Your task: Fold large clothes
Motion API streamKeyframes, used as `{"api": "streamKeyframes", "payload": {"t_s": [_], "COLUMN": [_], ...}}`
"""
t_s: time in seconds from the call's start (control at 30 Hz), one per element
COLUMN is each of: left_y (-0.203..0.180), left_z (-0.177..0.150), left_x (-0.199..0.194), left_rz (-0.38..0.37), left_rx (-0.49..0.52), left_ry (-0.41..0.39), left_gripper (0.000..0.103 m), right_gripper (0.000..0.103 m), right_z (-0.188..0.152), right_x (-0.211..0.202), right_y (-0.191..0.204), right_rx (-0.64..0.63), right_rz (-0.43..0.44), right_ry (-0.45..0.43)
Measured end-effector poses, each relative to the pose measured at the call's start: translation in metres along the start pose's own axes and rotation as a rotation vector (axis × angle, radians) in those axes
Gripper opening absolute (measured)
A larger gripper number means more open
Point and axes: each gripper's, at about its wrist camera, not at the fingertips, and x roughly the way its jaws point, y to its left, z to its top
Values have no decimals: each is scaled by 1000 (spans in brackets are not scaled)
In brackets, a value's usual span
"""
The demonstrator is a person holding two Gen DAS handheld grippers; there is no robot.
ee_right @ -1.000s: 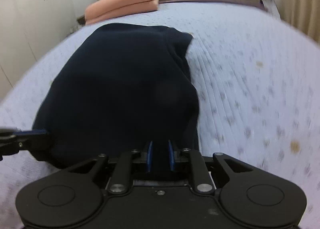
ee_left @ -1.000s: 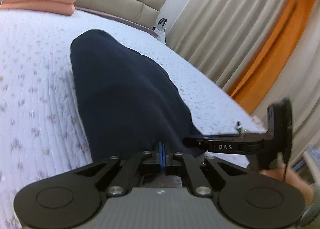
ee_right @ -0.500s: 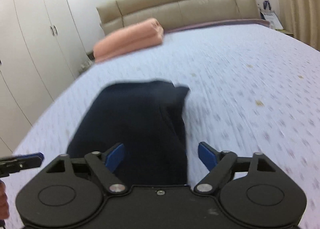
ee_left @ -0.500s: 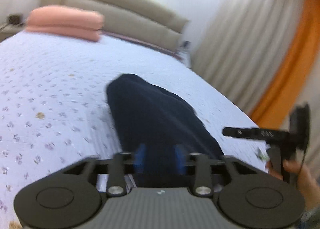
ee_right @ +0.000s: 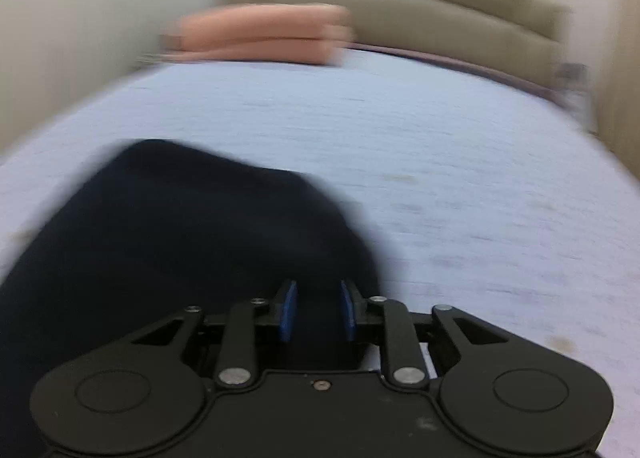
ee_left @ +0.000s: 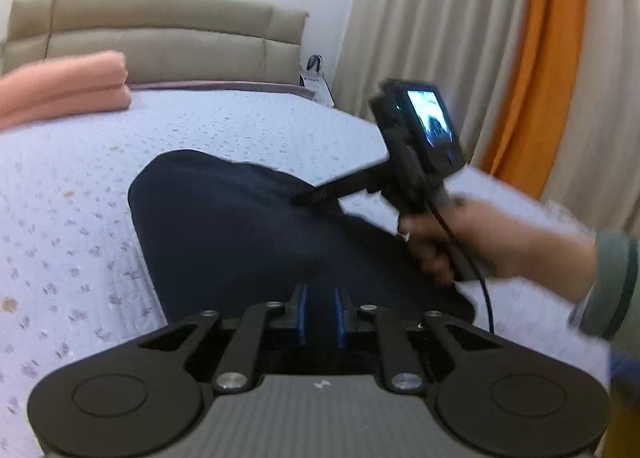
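Note:
A dark navy garment [ee_left: 248, 225] lies folded on the lilac flowered bedspread [ee_left: 72, 193]. My left gripper [ee_left: 322, 312] hovers at the garment's near edge; its jaws are closing, a narrow gap still shows between the blue pads, and no cloth is visibly pinched. A hand [ee_left: 480, 234] holds my right gripper [ee_left: 308, 197] above the garment's right side. In the blurred right wrist view, the right gripper [ee_right: 318, 314] is over the garment [ee_right: 168, 225] near its right edge. Its jaws are closing with a gap left and nothing visibly pinched.
A folded pink blanket [ee_left: 60, 85] lies by the beige headboard [ee_left: 160, 29], also seen in the right wrist view [ee_right: 264, 33]. Beige and orange curtains [ee_left: 532, 57] hang to the right of the bed. A small bag [ee_left: 316, 77] stands by the headboard's right end.
Both grippers let go of the garment's near edge, opened wide and have narrowed again. The right gripper swung inward over the garment. The left gripper pulled back and rose a little.

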Motion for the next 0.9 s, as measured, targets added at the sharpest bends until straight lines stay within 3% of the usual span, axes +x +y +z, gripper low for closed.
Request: {"api": "streamKeyframes", "payload": {"t_s": [0.03,0.13,0.2,0.23,0.27,0.3,0.33,0.43,0.47,0.53,0.6,0.73,0.9], "left_y": [3,20,31,35,39,43,47,56,59,65,71,82,108], "left_z": [-1,-6,-9,-8,-6,-4,-2,6,7,10,6,-6,-26], "left_x": [-3,-14,-24,-29,-33,-38,-42,-44,-41,-31,-16,4,28], "left_rz": [-5,-41,-43,-44,-39,-22,-1,5,-9,-45,-69,-15,-142], "left_rx": [-14,-96,-129,-152,-175,-194,-208,-256,-290,-363,-442,-501,-681], "left_ry": [1,13,9,4,-1,-8,-17,-37,-28,12,56,82,103], "left_gripper": [15,16,17,20,24,35,45,57,61,79,79,87,94], "right_gripper": [34,35,39,45,67,91,93,94,97,102,103,103,103], "right_z": [-2,-18,-33,-41,-49,-56,-64,-73,-66,-62,-59,-61,-87], "right_x": [2,-1,-11,-23,-37,-52,-69,-107,-115,-124,-120,-90,-49], "right_y": [-8,-34,-49,-56,-64,-69,-71,-66,-61,-57,-53,-47,-67], "right_rx": [12,90,147,188,236,275,306,301,300,314,326,354,544], "right_rz": [-60,-125,-105,-76,-37,-11,0,31,69,182,281,334,510], "right_ry": [0,66,89,82,68,49,23,-19,-35,-53,-26,56,167]}}
